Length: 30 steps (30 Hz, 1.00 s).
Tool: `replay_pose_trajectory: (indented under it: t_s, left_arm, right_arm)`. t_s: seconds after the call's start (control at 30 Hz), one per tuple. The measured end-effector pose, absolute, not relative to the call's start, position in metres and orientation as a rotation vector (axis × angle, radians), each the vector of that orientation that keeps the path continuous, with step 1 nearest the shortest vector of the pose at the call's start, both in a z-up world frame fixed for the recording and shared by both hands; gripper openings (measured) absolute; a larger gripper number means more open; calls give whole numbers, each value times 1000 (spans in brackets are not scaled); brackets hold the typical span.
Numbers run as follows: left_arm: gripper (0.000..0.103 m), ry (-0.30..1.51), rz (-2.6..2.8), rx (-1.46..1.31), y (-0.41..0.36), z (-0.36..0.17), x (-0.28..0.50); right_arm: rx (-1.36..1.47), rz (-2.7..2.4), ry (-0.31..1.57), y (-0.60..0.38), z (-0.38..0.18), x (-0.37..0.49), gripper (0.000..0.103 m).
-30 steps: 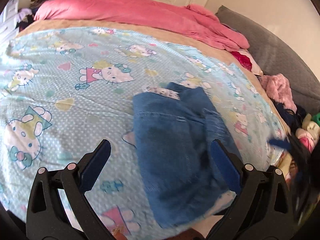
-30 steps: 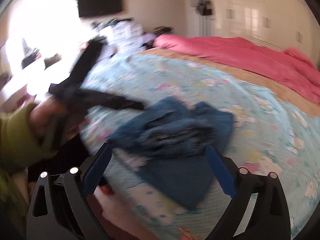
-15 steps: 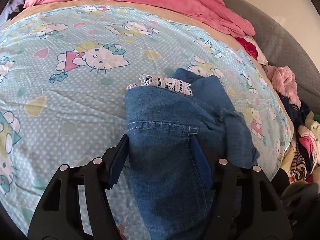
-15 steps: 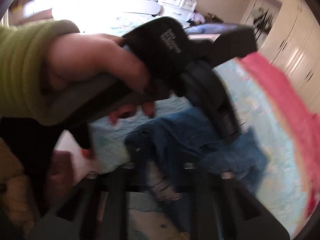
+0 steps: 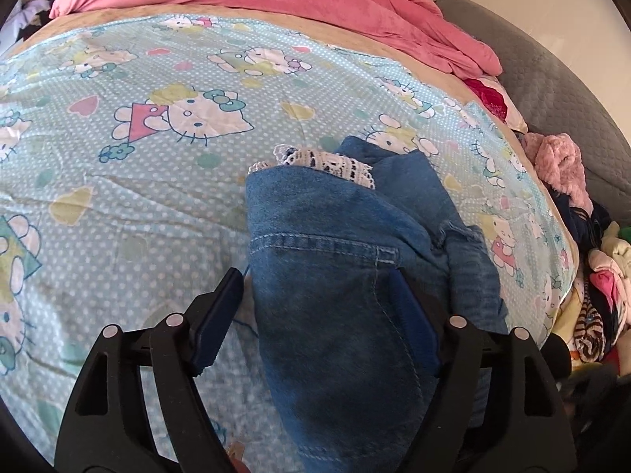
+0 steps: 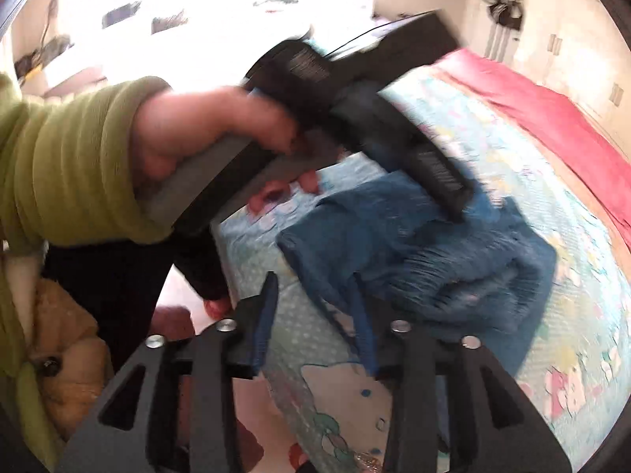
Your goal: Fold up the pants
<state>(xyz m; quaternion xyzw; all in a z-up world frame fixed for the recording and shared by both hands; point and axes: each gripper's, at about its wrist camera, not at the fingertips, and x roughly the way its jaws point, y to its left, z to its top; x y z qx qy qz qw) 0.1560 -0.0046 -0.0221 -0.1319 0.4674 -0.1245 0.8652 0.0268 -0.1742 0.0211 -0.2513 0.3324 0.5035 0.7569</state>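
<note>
Folded blue jeans (image 5: 335, 276) with a white lace trim (image 5: 327, 161) lie on the Hello Kitty bedsheet (image 5: 157, 197) near the bed's front edge. My left gripper (image 5: 315, 307) straddles the near part of the jeans. Its jaws are opening; the left pad (image 5: 217, 315) stands clear of the denim. In the right wrist view a hand in a green sleeve (image 6: 79, 165) holds that left gripper (image 6: 453, 189) down on the jeans (image 6: 434, 252). My right gripper (image 6: 313, 315) sits at the jeans' near corner, its jaws opening, with sheet and a denim edge between them.
A pink duvet (image 5: 295, 4) lies across the far end of the bed. A grey padded headboard (image 5: 552, 90) and a pile of clothes (image 5: 591, 276) are on the right. A plush toy (image 6: 67, 354) sits beside the bed edge (image 6: 252, 276).
My left gripper dropped onto the jeans, narrowed around them, then widened slightly. My right gripper swung toward the bed's edge by the jeans' corner; its jaws closed and then parted.
</note>
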Motion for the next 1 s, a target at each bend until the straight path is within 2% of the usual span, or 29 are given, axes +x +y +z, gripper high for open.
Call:
replay_pose_trajectory:
  t_s: [0.13, 0.23, 0.37, 0.5, 1.0]
  left_arm:
    - [75, 950, -259, -264, -5, -13, 147]
    - [75, 923, -247, -248, -4, -5, 140]
    - [76, 898, -238, -237, -2, 2, 131]
    - [83, 888, -232, -234, 0, 5, 123]
    - [85, 941, -232, -315, 7, -19, 116]
  right_arm:
    - [-382, 1036, 705, -205, 44, 41, 46]
    - [-325, 933, 701, -223, 53, 55, 58]
    - [-227, 777, 733, -246, 55, 81, 61]
    - [-99, 642, 791, -271, 49, 108, 64]
    - [71, 590, 947, -275, 20, 149, 69]
